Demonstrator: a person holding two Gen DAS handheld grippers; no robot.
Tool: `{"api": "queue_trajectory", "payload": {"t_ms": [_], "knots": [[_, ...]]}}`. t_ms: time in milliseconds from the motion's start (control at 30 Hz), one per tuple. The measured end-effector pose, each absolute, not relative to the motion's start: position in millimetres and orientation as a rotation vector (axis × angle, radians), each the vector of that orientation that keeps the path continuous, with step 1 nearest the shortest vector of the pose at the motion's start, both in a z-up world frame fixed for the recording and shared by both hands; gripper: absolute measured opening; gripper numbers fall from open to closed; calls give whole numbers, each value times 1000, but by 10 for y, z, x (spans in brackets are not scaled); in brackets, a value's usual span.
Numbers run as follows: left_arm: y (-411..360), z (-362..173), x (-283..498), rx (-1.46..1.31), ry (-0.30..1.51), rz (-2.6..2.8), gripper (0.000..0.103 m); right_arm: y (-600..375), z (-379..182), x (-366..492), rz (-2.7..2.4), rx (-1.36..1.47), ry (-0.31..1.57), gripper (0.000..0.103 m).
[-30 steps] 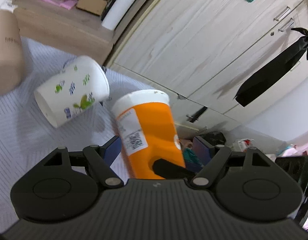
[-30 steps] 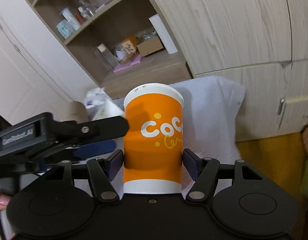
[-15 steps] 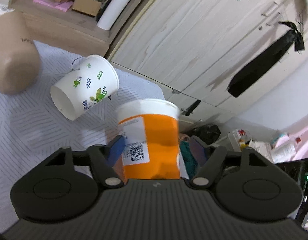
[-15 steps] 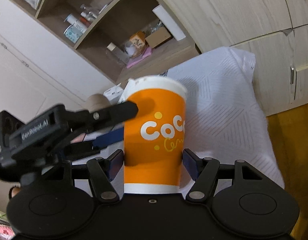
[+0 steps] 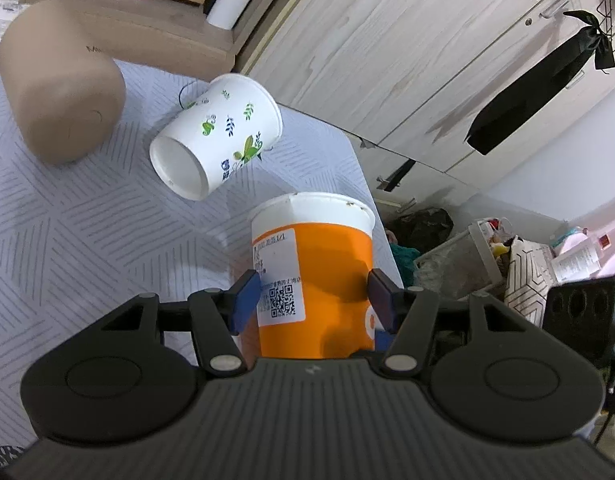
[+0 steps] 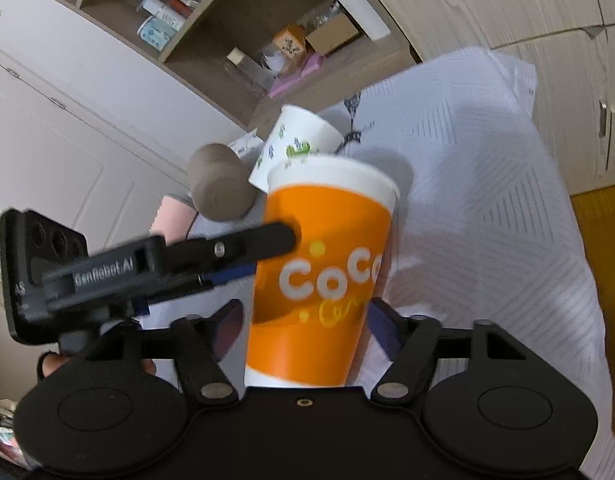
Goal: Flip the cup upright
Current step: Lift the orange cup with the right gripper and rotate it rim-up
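An orange paper cup (image 5: 315,276) with a white rim and a QR label sits between the blue pads of my left gripper (image 5: 313,300), which is shut on its sides. In the right wrist view the same cup (image 6: 319,272) shows its "CoCo" print, tilted slightly, between the pads of my right gripper (image 6: 307,320); the left pad stands off the cup wall. The left gripper's finger (image 6: 235,246) presses the cup from the left there. The cup is held above the white patterned cloth (image 5: 67,240).
A white flower-print cup (image 5: 215,140) lies on its side on the cloth. A tan rounded container (image 5: 59,84) lies beside it. Wooden shelves (image 5: 147,20) and cabinet doors (image 5: 387,60) stand behind. The cloth's edge drops to a cluttered floor (image 5: 467,256) on the right.
The left gripper has closed its pads onto the orange cup. The right gripper has tilted and its left pad now stands off the cup. Both views have swung over the cloth.
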State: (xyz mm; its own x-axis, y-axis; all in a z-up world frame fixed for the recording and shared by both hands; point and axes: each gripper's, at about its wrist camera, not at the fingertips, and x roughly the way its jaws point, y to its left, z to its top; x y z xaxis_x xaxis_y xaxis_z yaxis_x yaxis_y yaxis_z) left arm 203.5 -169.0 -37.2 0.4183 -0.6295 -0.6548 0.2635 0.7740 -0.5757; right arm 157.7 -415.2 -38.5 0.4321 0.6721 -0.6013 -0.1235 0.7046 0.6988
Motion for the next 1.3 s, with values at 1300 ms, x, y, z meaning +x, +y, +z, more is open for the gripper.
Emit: {"api": "queue_trajectory", "payload": {"t_ms": [1300], "knots": [[-645,13,837,-206,691,-676,68,-2879,140,601,686,-23,595,78]]}}
